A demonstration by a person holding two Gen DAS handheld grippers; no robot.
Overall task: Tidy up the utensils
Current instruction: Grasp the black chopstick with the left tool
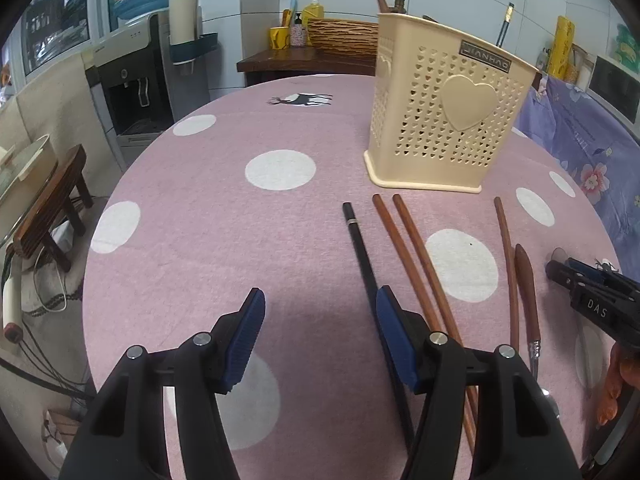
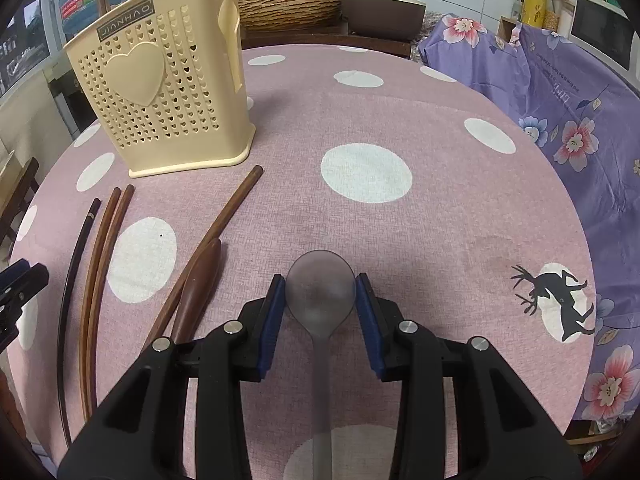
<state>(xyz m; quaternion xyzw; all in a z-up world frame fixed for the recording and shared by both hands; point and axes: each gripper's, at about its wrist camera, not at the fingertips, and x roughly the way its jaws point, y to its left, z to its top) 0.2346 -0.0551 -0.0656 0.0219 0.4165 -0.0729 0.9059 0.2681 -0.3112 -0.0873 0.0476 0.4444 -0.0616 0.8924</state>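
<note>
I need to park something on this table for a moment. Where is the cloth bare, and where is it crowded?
Bare: the cloth left of the black chopstick, ahead of the left gripper, and the stretch right of the utensil holder, beyond the spoon between the right gripper's pads. Crowded: in front of the holder, with brown chopsticks and a wooden handle.

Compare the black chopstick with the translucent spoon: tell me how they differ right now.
The black chopstick is dark, opaque and thin all along; the translucent spoon is frosted grey with a broad round bowl. The chopstick lies free beside two brown chopsticks, outside the left gripper; the spoon's bowl sits between the fingers of the right gripper, whose pads flank it. Both lie flat on the polka-dot tablecloth, outside the cream holder.
</note>
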